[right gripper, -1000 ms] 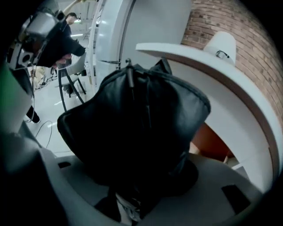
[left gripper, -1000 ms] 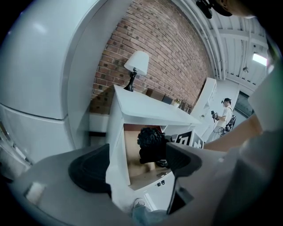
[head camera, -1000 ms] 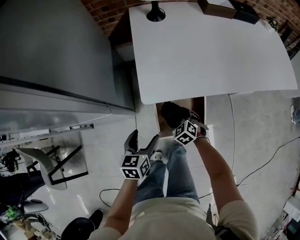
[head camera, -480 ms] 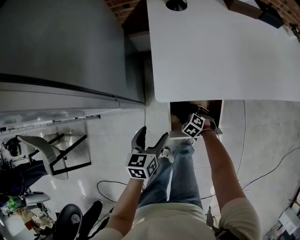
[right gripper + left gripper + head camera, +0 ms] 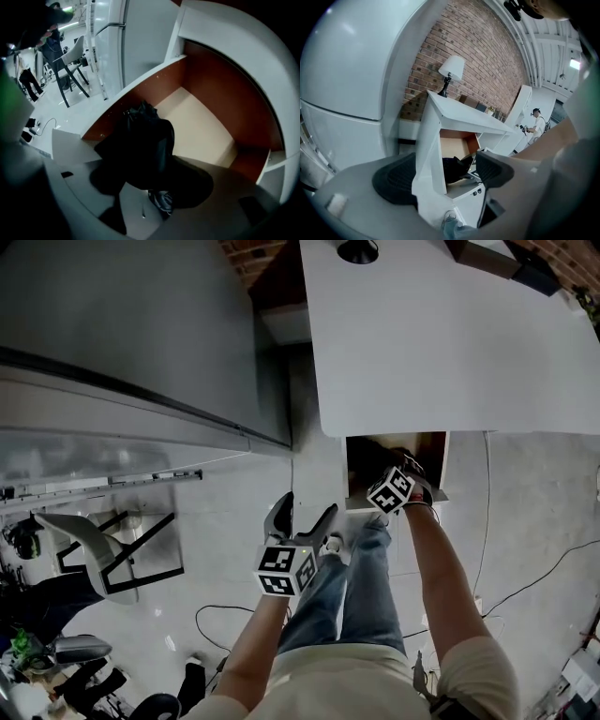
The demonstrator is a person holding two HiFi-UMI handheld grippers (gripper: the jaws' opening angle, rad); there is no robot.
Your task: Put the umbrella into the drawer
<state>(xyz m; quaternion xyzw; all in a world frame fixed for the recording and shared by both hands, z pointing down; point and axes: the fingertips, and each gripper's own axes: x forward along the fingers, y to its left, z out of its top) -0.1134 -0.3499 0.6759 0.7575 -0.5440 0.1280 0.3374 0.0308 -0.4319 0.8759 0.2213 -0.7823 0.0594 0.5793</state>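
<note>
Under the white desk (image 5: 450, 343) the drawer (image 5: 443, 465) stands pulled out, with red-brown walls (image 5: 211, 84) and a pale bottom. The black folded umbrella (image 5: 143, 145) lies inside it, also seen as a dark bundle (image 5: 452, 168) from the left gripper view. My right gripper (image 5: 147, 187) points steeply down into the drawer. Its jaws are opening with the umbrella still between them, and the pads look loose on it. In the head view only its marker cube (image 5: 391, 491) shows clearly. My left gripper (image 5: 305, 512) hangs open and empty over the floor, left of the drawer.
A tall grey cabinet (image 5: 122, 334) fills the left side. A lamp (image 5: 451, 72) stands on the desk. The person's jeans (image 5: 347, 587) and a shoe (image 5: 333, 545) lie below the drawer. A chair (image 5: 94, 554) and cables (image 5: 525, 568) sit on the floor. A person (image 5: 536, 122) stands far off.
My right gripper has sunk into the drawer with the umbrella, and the cube now sits at the drawer's front edge. The left gripper has shifted only slightly.
</note>
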